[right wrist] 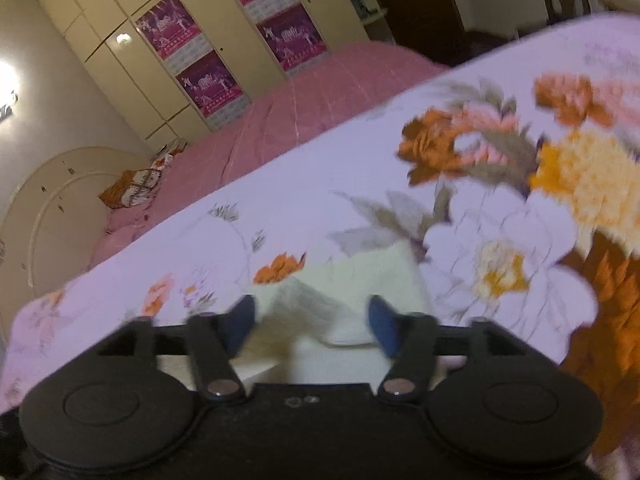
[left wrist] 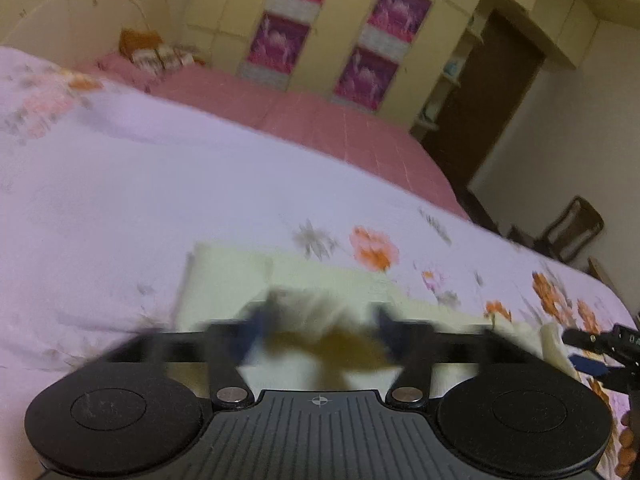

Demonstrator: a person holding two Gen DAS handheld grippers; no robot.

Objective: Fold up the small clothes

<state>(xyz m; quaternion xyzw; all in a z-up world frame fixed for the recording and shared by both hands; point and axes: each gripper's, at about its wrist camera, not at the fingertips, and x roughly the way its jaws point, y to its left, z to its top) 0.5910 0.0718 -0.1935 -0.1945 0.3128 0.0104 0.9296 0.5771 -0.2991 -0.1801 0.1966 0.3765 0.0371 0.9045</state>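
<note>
A small cream garment (left wrist: 236,276) lies flat on the lilac floral bedsheet (left wrist: 160,184). My left gripper (left wrist: 323,330) hovers low over its near edge, blue pads wide apart, open. A mustard-brown patch (left wrist: 340,346) of the cloth shows blurred between the pads, and they do not press on it. The right gripper (left wrist: 576,350) pokes in at the right edge by the garment's other end. In the right wrist view the cream garment (right wrist: 380,268) lies folded over itself. My right gripper (right wrist: 312,326) stands open just above it, with cloth between the blue fingers (right wrist: 240,322) but not pinched.
A pink quilt (left wrist: 320,120) covers the far side of the bed, with patterned pillows (left wrist: 160,56) by the curved headboard (left wrist: 80,8). A cream wardrobe with purple posters (left wrist: 280,40) stands behind. A dark door (left wrist: 480,100) and a wooden chair (left wrist: 572,228) are at the right.
</note>
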